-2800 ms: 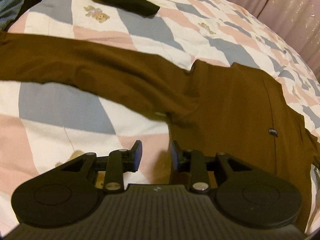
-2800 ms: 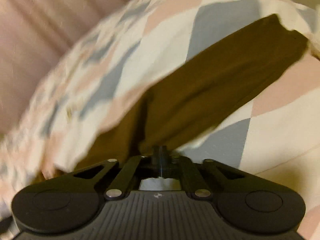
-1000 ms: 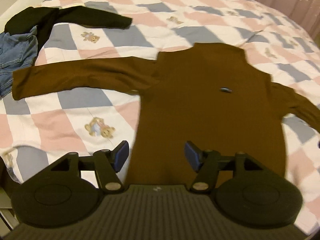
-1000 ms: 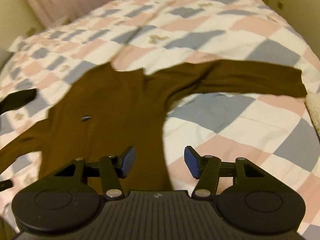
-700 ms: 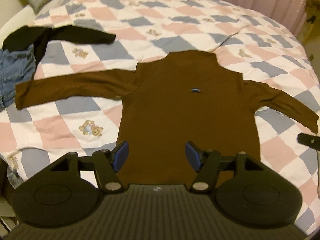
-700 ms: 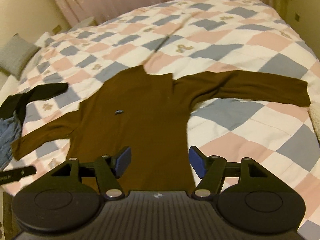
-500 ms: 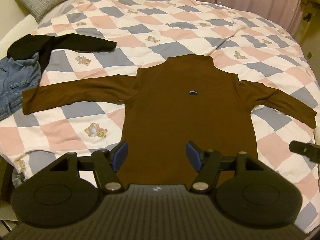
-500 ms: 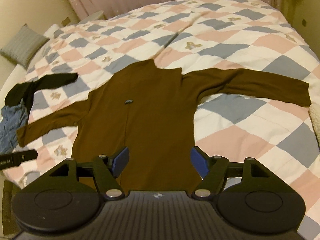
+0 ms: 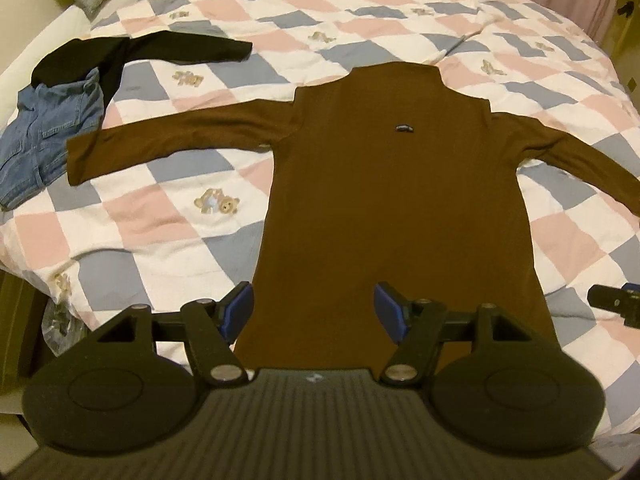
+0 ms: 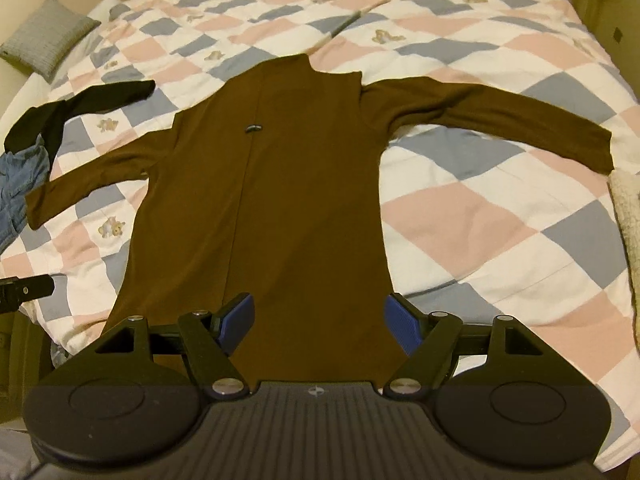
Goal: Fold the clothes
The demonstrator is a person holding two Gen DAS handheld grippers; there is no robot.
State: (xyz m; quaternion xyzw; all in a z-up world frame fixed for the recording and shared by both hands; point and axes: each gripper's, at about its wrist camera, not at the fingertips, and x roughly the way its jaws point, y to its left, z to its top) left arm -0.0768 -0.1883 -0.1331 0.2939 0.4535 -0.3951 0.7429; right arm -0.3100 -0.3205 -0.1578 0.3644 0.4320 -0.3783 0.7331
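Both claws, left claw (image 9: 314, 312) and right claw (image 10: 320, 318), gape wide and empty above the hem of a brown sweater (image 9: 396, 208) spread flat, sleeves outstretched, on a checked bed quilt (image 9: 168, 216); left of the sweater lie jeans (image 9: 44, 132).

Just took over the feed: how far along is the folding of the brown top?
Done: the brown top lies spread flat on the quilt, both sleeves out. In hand: nothing; the left gripper and right gripper hover open above its hem. Left: every fold, plus the black garment and jeans, still unfolded.
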